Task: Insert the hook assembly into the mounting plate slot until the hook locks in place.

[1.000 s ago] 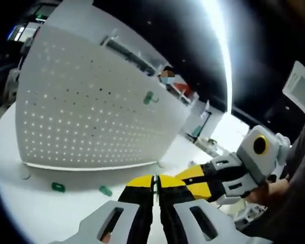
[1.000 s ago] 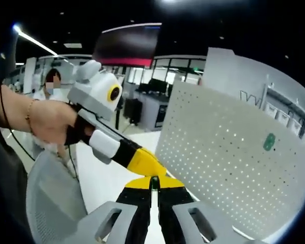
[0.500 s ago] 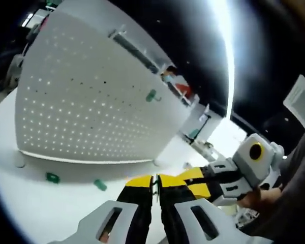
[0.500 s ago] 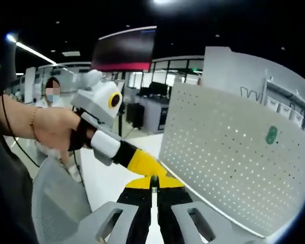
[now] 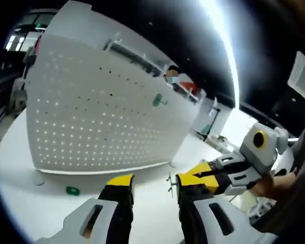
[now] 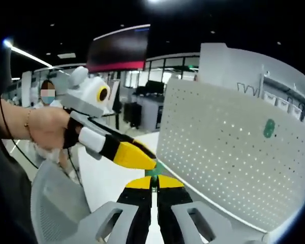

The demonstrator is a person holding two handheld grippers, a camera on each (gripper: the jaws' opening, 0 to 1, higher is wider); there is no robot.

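Observation:
The white perforated mounting plate (image 5: 101,112) stands upright on a white table (image 5: 30,203); it also shows in the right gripper view (image 6: 229,157). One green hook (image 5: 158,100) hangs on the plate, also seen as the green hook (image 6: 268,128). My left gripper (image 5: 155,180) is open, its yellow jaws wide apart. A thin metal and green hook assembly (image 5: 169,184) sits between them, at the tip of my right gripper (image 5: 182,178), which comes in from the right. In its own view my right gripper (image 6: 153,180) is shut on the hook assembly (image 6: 153,173), with the left gripper (image 6: 148,156) just above.
A small green piece (image 5: 72,190) lies on the table in front of the plate. A hand (image 6: 46,127) holds the left gripper, and a grey mesh chair back (image 6: 56,203) is at lower left. Office desks and a person stand far behind.
My left gripper has opened its jaws, letting go of the hook assembly. The right gripper stays shut on it. Both views have shifted a little.

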